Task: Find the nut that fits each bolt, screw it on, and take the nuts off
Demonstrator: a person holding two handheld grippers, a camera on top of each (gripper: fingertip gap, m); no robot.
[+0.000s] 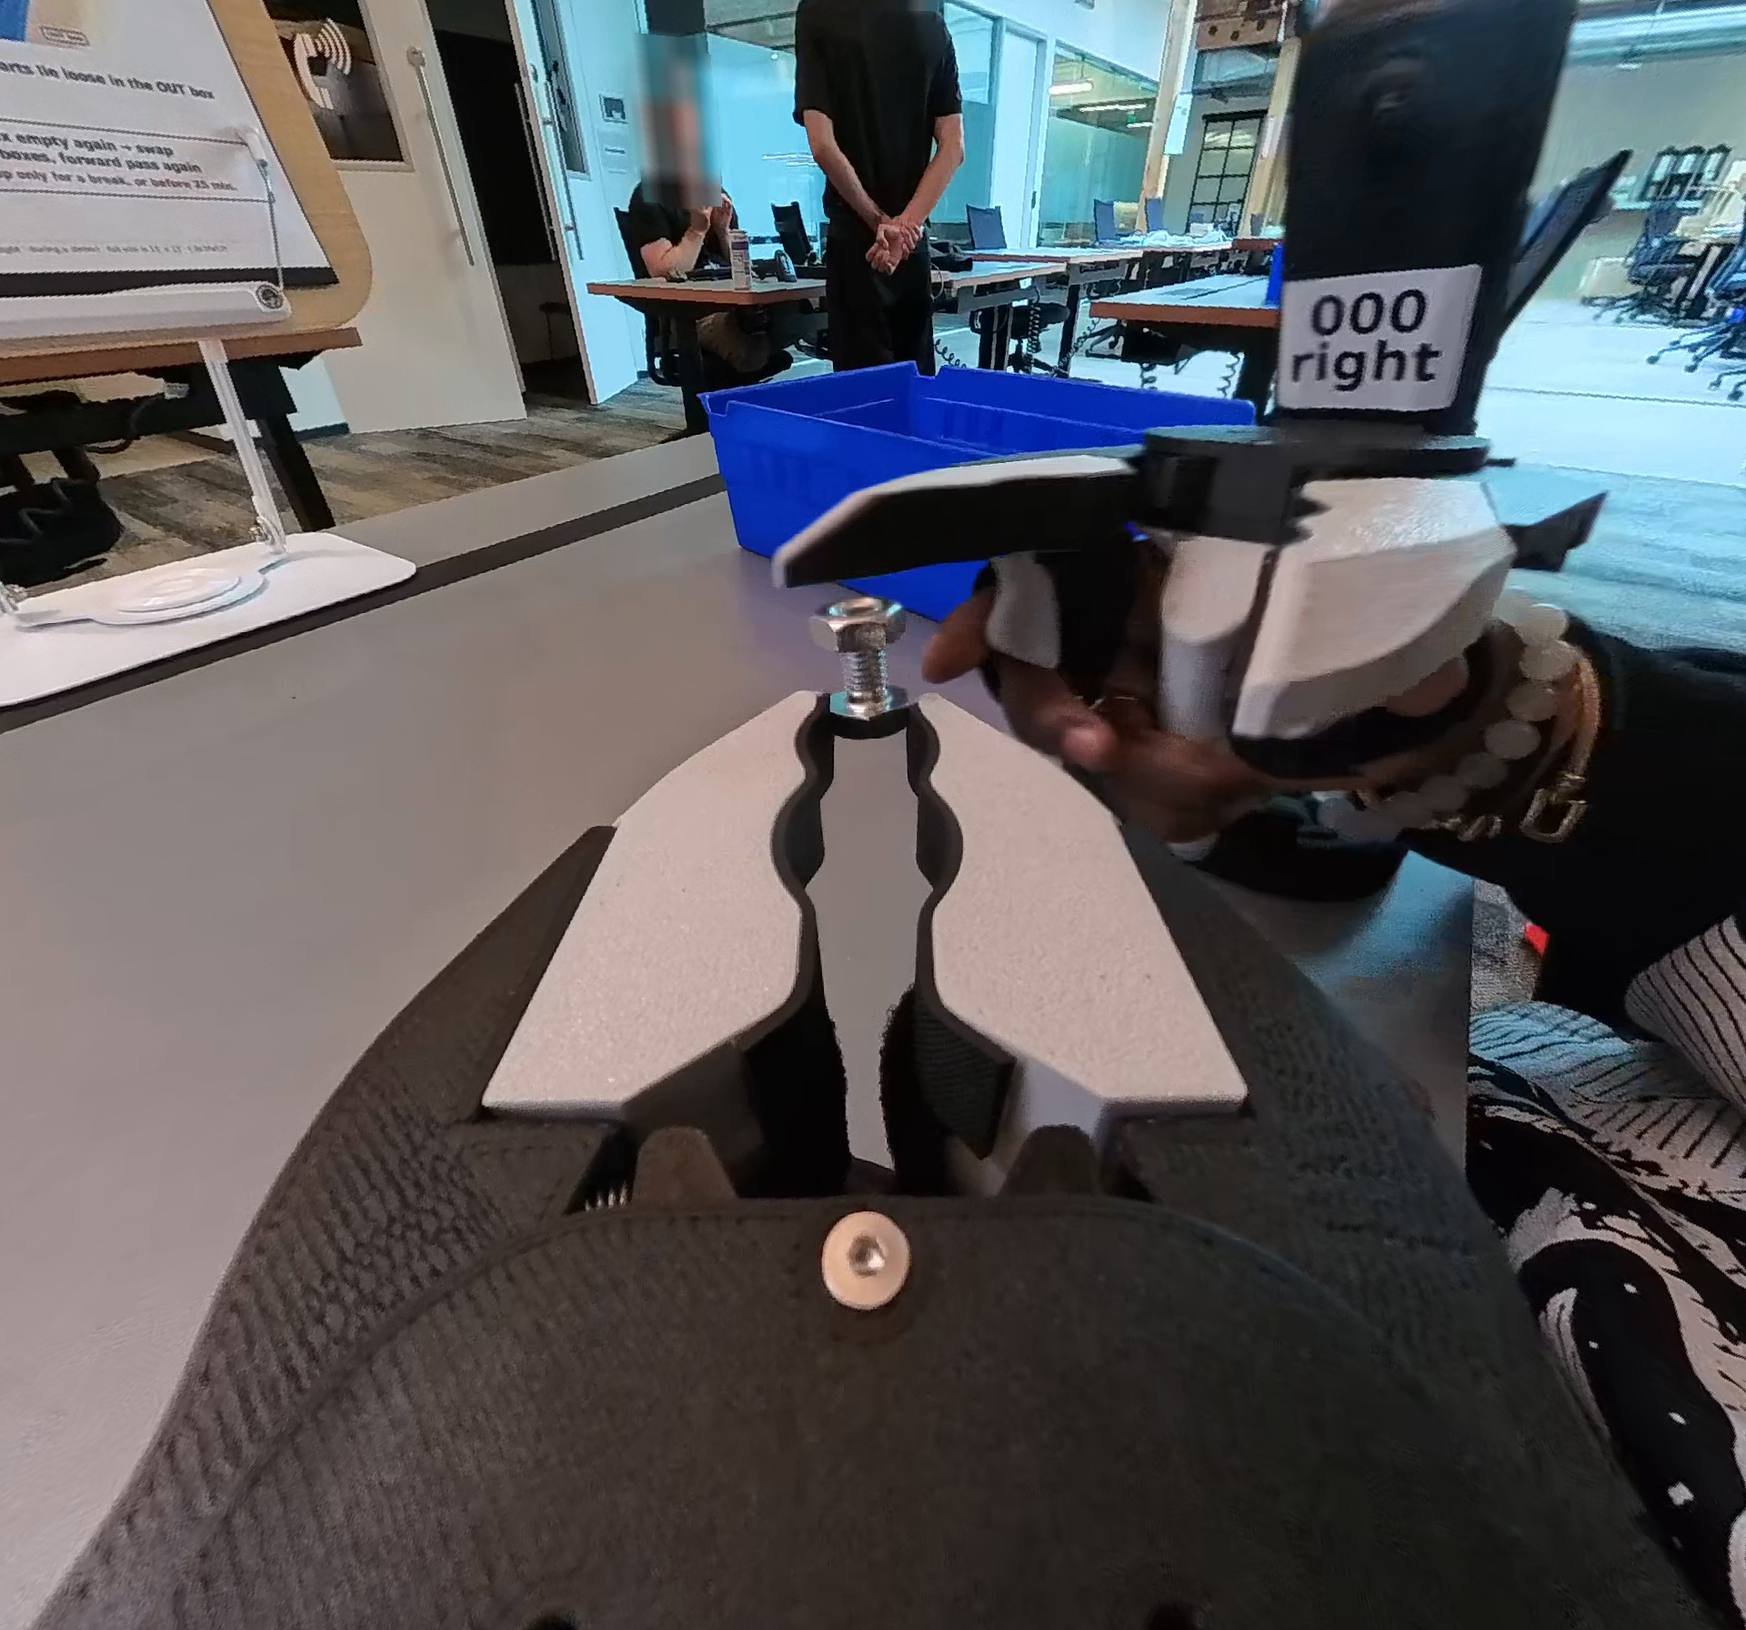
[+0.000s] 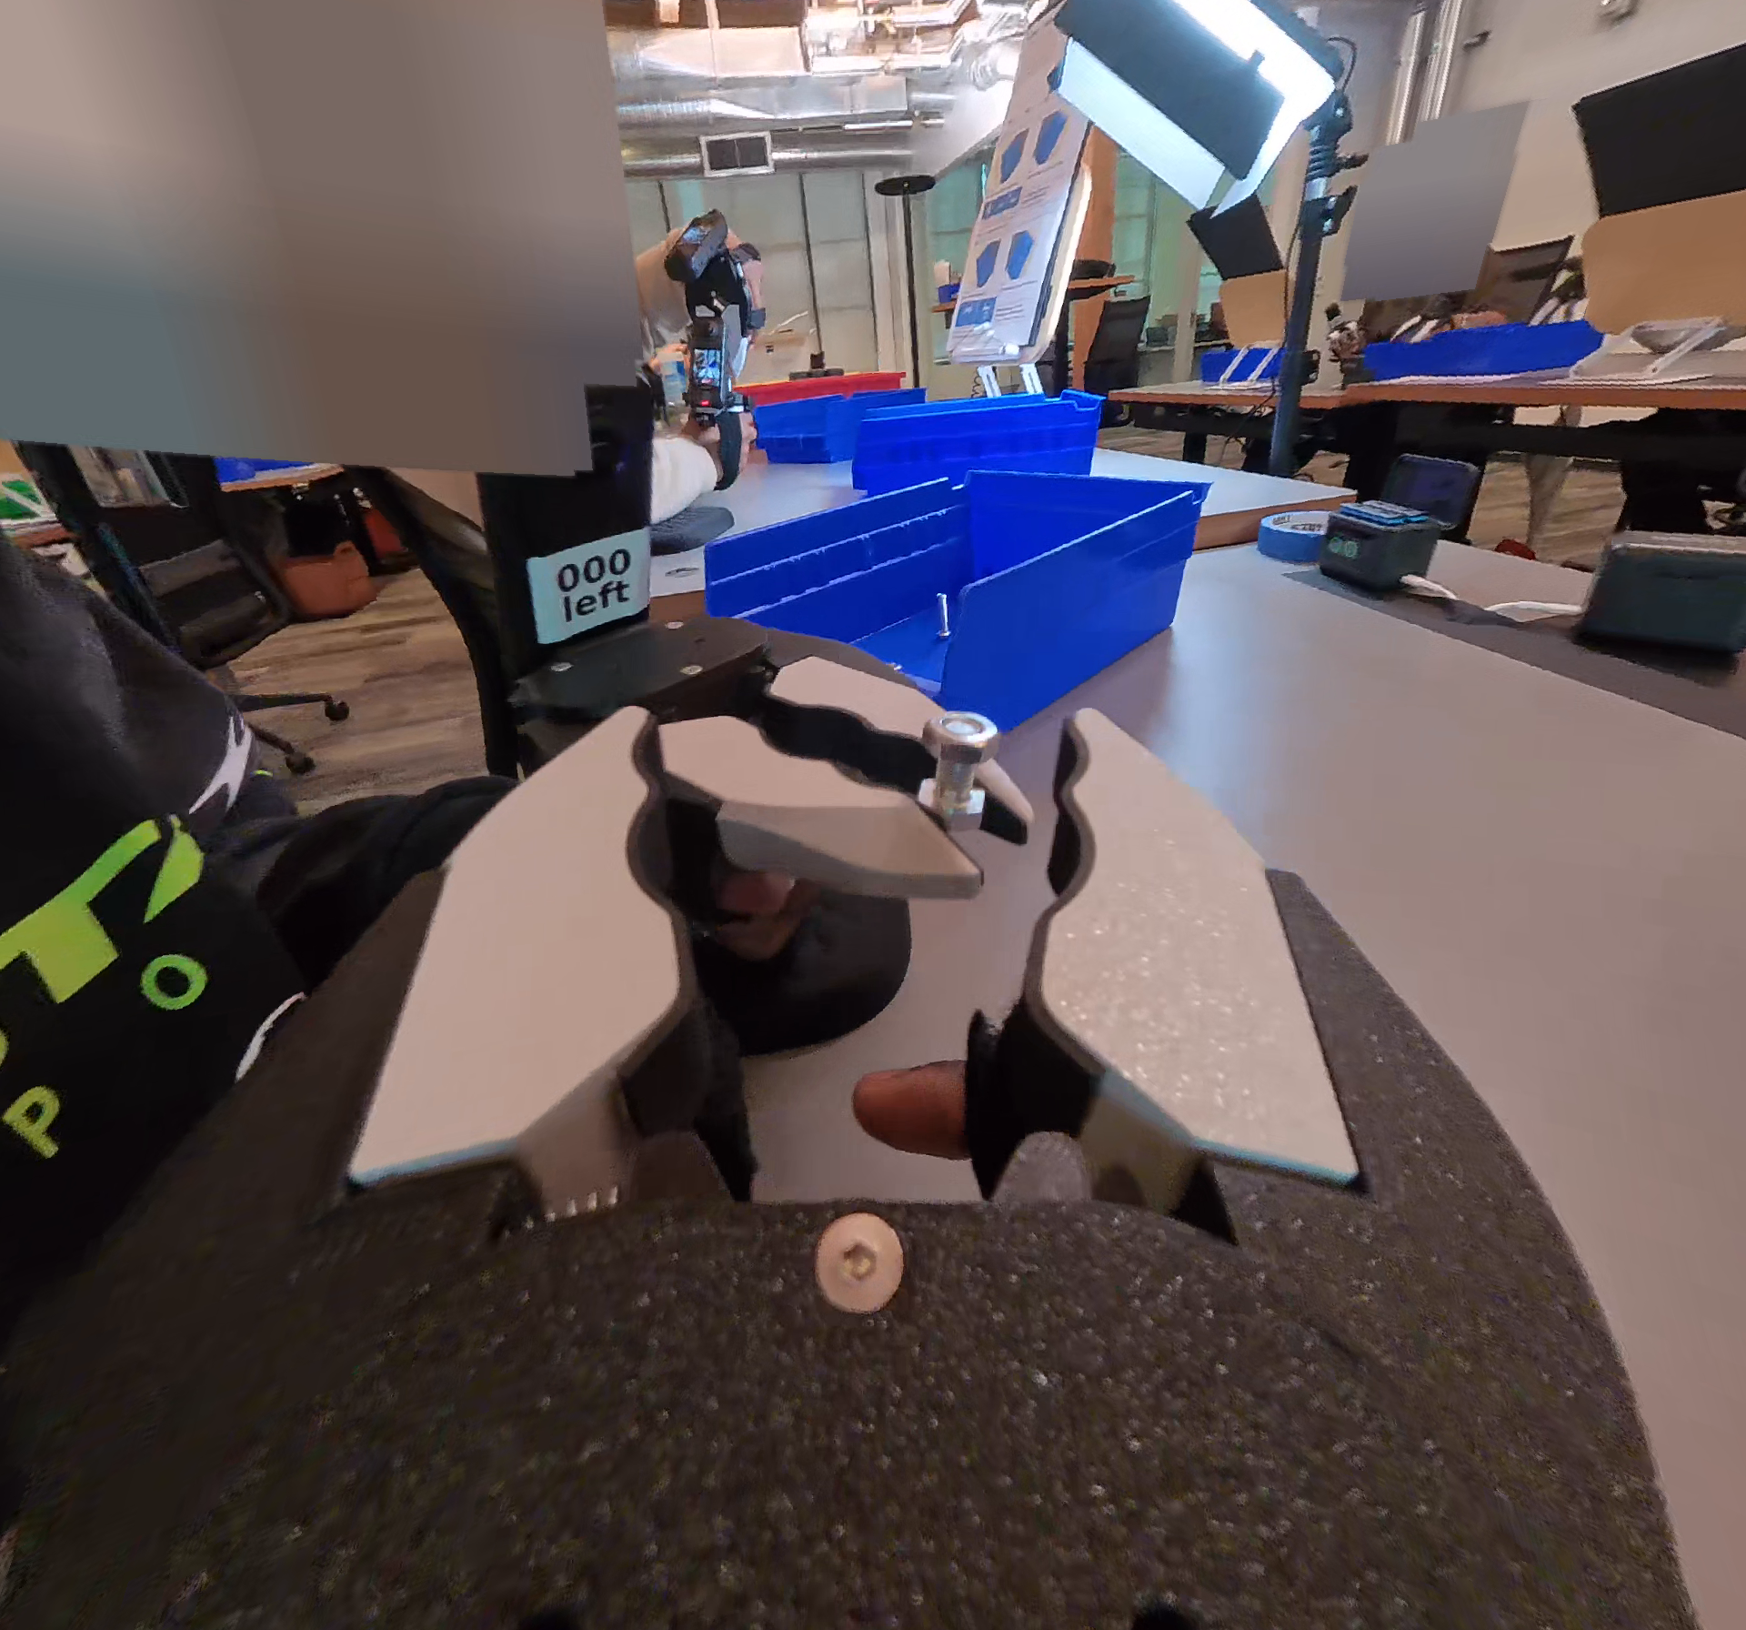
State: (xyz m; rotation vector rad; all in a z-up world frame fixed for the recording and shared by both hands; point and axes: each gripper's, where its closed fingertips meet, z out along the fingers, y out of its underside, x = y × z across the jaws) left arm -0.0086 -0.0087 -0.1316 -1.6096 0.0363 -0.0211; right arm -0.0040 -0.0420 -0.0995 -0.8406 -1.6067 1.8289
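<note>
My left gripper (image 1: 867, 713) is shut on the hex head of a silver bolt (image 1: 862, 673) and holds it upright above the grey table (image 1: 378, 781). A silver nut (image 1: 858, 623) sits at the top of the bolt's thread. My right gripper (image 2: 855, 725) is open wide and holds nothing. Its fingers (image 2: 1162, 904) stand on either side of the left gripper (image 2: 964, 829), the bolt (image 2: 956, 777) and the nut (image 2: 961, 734), without touching them. In the left wrist view one right finger (image 1: 945, 521) hovers just above the nut.
A blue bin (image 1: 831, 460) stands on the table behind the bolt; in the right wrist view the bin (image 2: 1068, 602) holds a small screw (image 2: 943, 616). A sign on a white stand (image 1: 142, 167) is at the left. Blue tape (image 2: 1290, 536) and small devices (image 2: 1379, 545) are at the right. Some 4 centimetres of space lies between my two pairs of fingers.
</note>
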